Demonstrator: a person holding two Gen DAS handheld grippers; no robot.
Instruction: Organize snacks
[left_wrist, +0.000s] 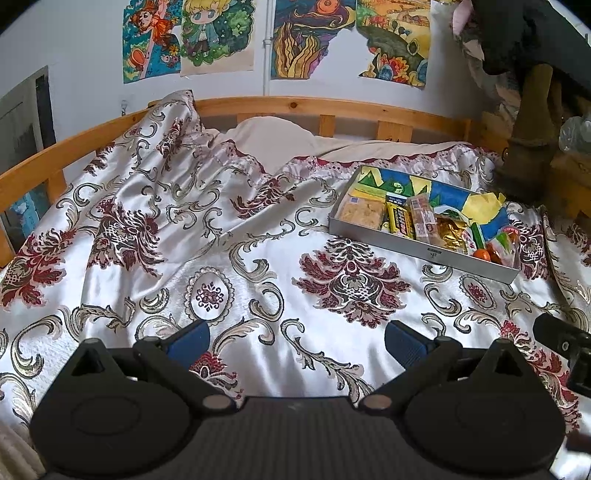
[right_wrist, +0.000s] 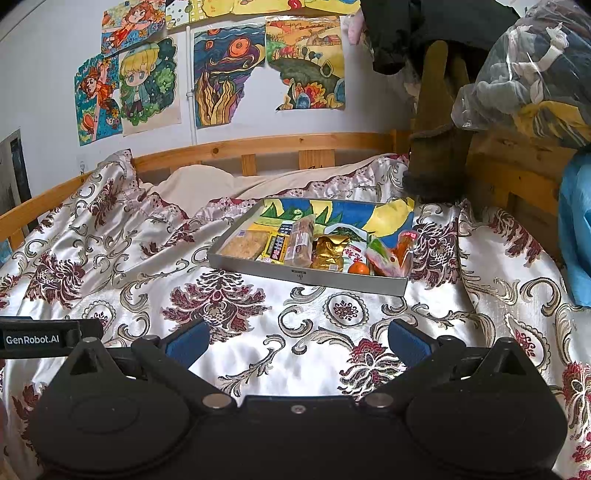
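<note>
A shallow grey rectangular tray lined with a painted blue-and-yellow sheet is seen lying on the bed, on a glossy white satin bedspread with maroon and gold floral scrolls. Along the tray's near wall a row of snacks is packed side by side: a pale crumbly cracker block in clear wrap at the tray's left end, a crinkled gold foil packet near the middle, and a small round orange fruit towards the right end. The left claw is held wide open and empty, well short of the tray. The right claw is likewise spread wide, with nothing gripped, also short of the tray. Behind the tray, a pine slatted bed rail is visible.
</note>
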